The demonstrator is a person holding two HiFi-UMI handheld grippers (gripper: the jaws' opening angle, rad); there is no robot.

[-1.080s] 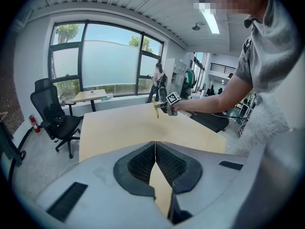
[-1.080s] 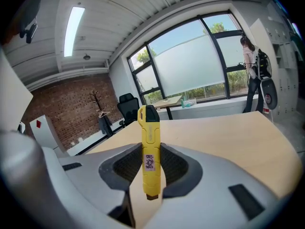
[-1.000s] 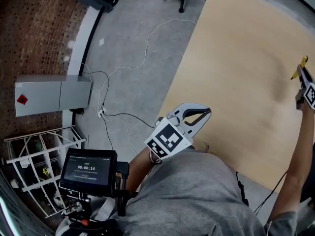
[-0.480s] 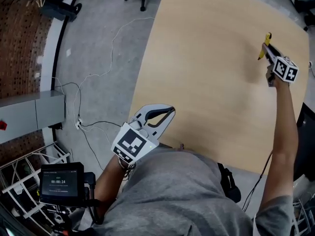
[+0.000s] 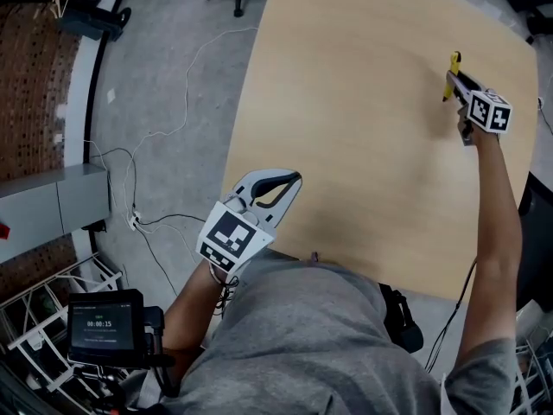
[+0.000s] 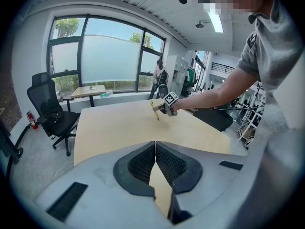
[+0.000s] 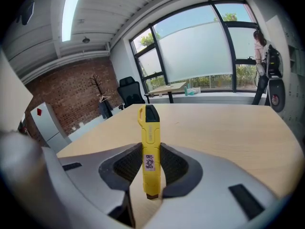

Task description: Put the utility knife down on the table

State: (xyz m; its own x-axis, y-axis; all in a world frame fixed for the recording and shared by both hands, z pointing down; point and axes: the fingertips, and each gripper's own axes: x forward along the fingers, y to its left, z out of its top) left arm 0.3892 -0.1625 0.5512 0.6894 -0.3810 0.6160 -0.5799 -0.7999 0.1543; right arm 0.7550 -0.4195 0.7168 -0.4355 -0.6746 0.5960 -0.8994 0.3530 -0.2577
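Right gripper [image 7: 151, 162] clamps the yellow knife [image 7: 149, 136] at mid-body (black end sticking out past the jaws), held over the far right part of the table [image 5: 346, 102]. Left gripper [image 6: 155, 149], jaws together and empty, sits by the table's near edge.

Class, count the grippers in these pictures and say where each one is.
2. The left gripper is by the table's near edge, jaws together, empty. The right gripper is over the table's far part, shut on the knife. None seems hidden.
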